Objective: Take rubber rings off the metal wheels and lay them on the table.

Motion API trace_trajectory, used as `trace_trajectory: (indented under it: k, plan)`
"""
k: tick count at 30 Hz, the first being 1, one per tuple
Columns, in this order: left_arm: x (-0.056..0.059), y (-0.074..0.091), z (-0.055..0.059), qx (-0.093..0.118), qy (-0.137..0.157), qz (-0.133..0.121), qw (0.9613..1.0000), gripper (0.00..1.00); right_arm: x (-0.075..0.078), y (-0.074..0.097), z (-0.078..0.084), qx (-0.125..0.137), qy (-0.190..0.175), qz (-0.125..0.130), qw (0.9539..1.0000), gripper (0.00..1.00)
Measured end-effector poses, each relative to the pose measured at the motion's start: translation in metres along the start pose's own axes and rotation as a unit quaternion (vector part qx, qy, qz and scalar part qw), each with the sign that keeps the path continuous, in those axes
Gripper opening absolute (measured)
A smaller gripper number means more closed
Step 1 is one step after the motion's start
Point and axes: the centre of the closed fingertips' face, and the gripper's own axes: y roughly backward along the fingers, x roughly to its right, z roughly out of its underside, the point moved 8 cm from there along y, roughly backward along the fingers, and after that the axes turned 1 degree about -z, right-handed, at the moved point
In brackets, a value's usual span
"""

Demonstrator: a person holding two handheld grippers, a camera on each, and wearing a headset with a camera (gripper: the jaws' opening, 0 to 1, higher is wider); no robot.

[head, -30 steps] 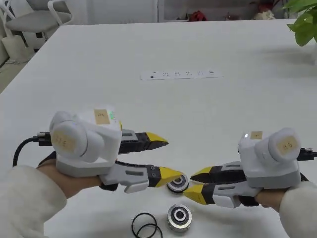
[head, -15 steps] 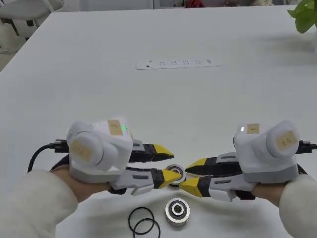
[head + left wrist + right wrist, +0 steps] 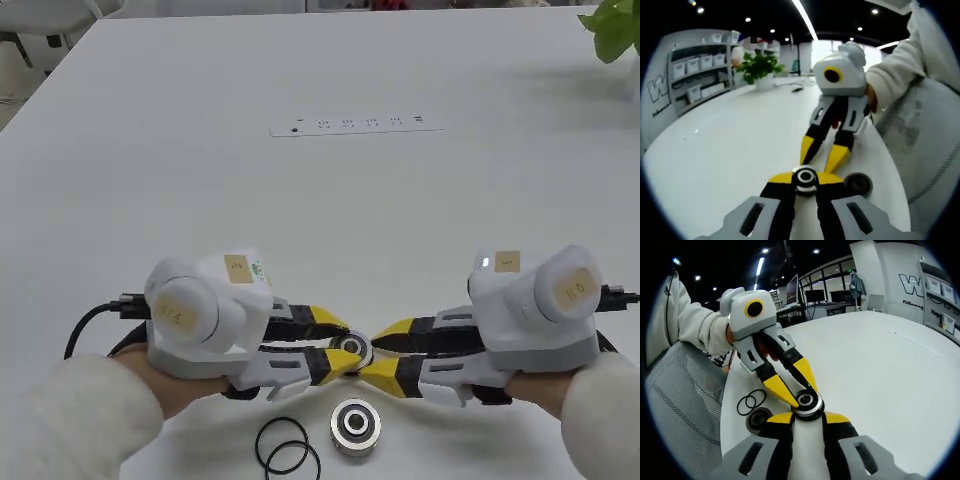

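1. The left tool (image 3: pixel 347 342) is closed on a wheel (image 3: pixel 352 347), with one yellow-tipped jaw on each side of it. It holds the wheel just above the bench (image 3: pixel 200 150), near the near edge.
2. In the left gripper view the wheel sits squarely between the two yellow tips, its round face towards the camera.
3. The right tool (image 3: pixel 379 352) faces the left one, tip to tip. Its jaws are partly open in a narrow V, and their tips lie right at the wheel's rim on the side away from the left tool. Whether they press on the rim cannot be told.
4. A second wheel (image 3: pixel 356 424) lies flat on the bench, closer to the near edge than the tools and just below where their tips meet.
5. Two black rings (image 3: pixel 286 446) lie flat on the bench just left of the second wheel. They overlap each other and are clear of that wheel.
6. A white power strip (image 3: pixel 357 125) lies across the middle of the bench, well apart from the tools.
7. A green plant (image 3: pixel 610 30) stands at the far right corner.
8. A black cable (image 3: pixel 90 325) runs from the back of the left tool towards the left edge.
9. White sleeves (image 3: pixel 80 420) cover both arms up to the tools.
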Motion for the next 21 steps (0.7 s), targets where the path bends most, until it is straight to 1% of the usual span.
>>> trace_trajectory:
  k: [1, 4, 5, 10, 15, 21]
  plan:
    - [0.0009, 0.0007, 0.0000, 0.002, -0.005, 0.002, 1.0000, 0.16, 0.0001, 0.0001, 0.0002, 0.000, 0.000, 0.000, 1.0000, 0.19]
    - [0.0024, 0.0006, -0.0002, 0.004, 0.006, 0.001, 1.0000, 0.15, 0.0002, 0.0005, 0.0005, -0.004, 0.001, 0.001, 1.0000, 0.18]
    - [0.0024, 0.0005, 0.0003, 0.000, 0.004, 0.002, 1.0000, 0.15, 0.0003, 0.0005, 0.0005, -0.005, 0.003, 0.001, 1.0000, 0.18]
    - [0.0032, 0.0003, 0.0007, 0.002, 0.008, 0.000, 1.0000, 0.15, 0.0006, 0.0006, 0.0003, -0.008, 0.003, 0.000, 1.0000, 0.17]
    - [0.0030, 0.0004, 0.0015, 0.005, 0.012, 0.000, 0.9999, 0.15, -0.0003, 0.0005, 0.0009, -0.014, 0.013, 0.001, 0.9998, 0.15]
    - [0.0036, 0.0010, 0.0024, 0.007, 0.015, -0.001, 0.9999, 0.14, -0.0012, 0.0008, 0.0002, -0.021, 0.016, -0.002, 0.9997, 0.15]
